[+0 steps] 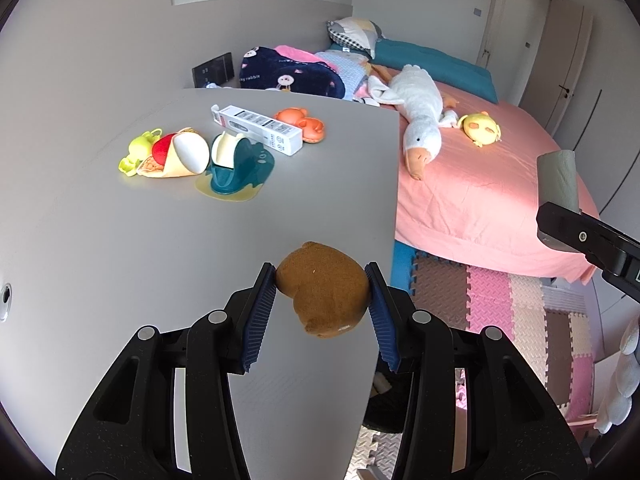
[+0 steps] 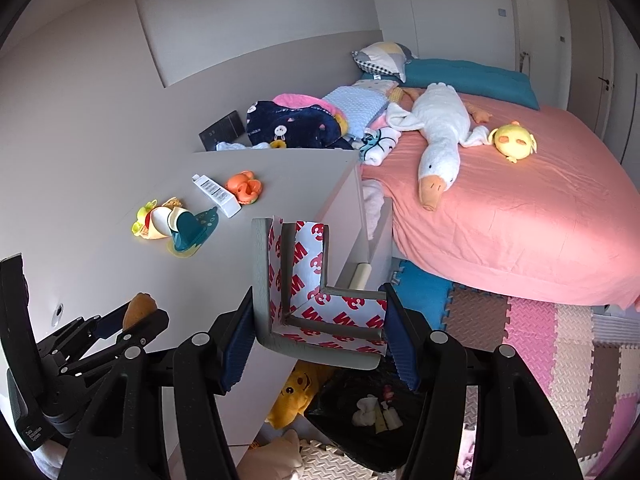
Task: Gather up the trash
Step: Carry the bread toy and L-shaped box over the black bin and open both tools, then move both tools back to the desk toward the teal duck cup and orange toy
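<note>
My left gripper is shut on a brown plush toy just above the grey table near its right edge. It also shows in the right wrist view, with the brown toy between its fingers. My right gripper is shut on a grey L-shaped foam corner guard with white and red backing tape. It holds the guard above a black trash bag on the floor, which has white scraps in it. In the left wrist view the right gripper shows at the right edge with the guard.
On the table lie a white box, an orange crab toy, a teal cup toy and a cone toy. A pink bed with a goose plush stands to the right. Foam mats cover the floor. A yellow plush lies by the bag.
</note>
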### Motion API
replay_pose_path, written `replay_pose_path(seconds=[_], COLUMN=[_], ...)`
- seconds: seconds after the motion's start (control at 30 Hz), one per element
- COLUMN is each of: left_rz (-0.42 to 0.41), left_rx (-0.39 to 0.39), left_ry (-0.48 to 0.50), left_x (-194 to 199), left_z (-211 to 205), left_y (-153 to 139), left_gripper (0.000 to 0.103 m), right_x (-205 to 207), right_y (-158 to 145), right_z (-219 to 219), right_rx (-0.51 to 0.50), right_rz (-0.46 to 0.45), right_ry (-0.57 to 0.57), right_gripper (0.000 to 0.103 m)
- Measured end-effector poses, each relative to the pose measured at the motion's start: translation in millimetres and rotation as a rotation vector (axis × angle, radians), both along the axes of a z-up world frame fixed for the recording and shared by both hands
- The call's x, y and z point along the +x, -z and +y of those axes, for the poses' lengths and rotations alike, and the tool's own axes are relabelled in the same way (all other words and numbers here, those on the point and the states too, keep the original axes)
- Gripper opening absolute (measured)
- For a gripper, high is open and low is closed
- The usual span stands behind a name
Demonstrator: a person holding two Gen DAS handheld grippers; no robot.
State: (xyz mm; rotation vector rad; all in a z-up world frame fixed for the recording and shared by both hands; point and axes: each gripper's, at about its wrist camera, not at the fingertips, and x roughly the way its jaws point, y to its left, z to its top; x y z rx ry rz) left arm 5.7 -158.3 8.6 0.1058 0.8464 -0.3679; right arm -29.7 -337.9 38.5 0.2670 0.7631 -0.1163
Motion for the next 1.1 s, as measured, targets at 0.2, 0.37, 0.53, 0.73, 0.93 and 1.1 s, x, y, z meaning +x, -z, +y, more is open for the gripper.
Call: replay_pose_path(seconds=[0.2, 0.37, 0.53, 0.73, 0.93, 1.1], left_rz=[0.002, 0.008, 0.022, 0.015, -0.013, -0.001], left_rx=[0.013, 0.027, 0.045, 0.032, 0.058, 0.047], left_ry=[0.058, 0.106, 0.155, 0.182, 0.126, 0.08], left_x=[-10.4, -17.0, -23.7, -30.1, -23.4, -14.2], left_z=[-25.0, -46.3, -68.5, -77.0, -57.7, -39.2], left_y=[0.5, 2.2, 8.2, 11.9, 6.3, 5.4], left_gripper=[0.045, 0.045, 0.045, 0.096, 0.097, 0.097], right_x=[-13.4, -24.6, -31.8, -34.4, -30.9, -27.7], right_y=[-1.8, -4.2, -2.8, 0.1, -1.3, 1.2], right_z=[-22.3, -43.5, -61.4, -86.4, -104.2, -105.7], right_rx=[-0.007, -0.002, 0.003, 0.029, 0.015, 0.019], right_rz=[-0.005, -0.011, -0.009, 0.002, -0.004, -0.003], right_ry=[0.047, 0.091, 0.129, 0.21, 0.271, 0.271], right_gripper=[0.06, 0.06, 0.06, 0.088, 0.089, 0.089])
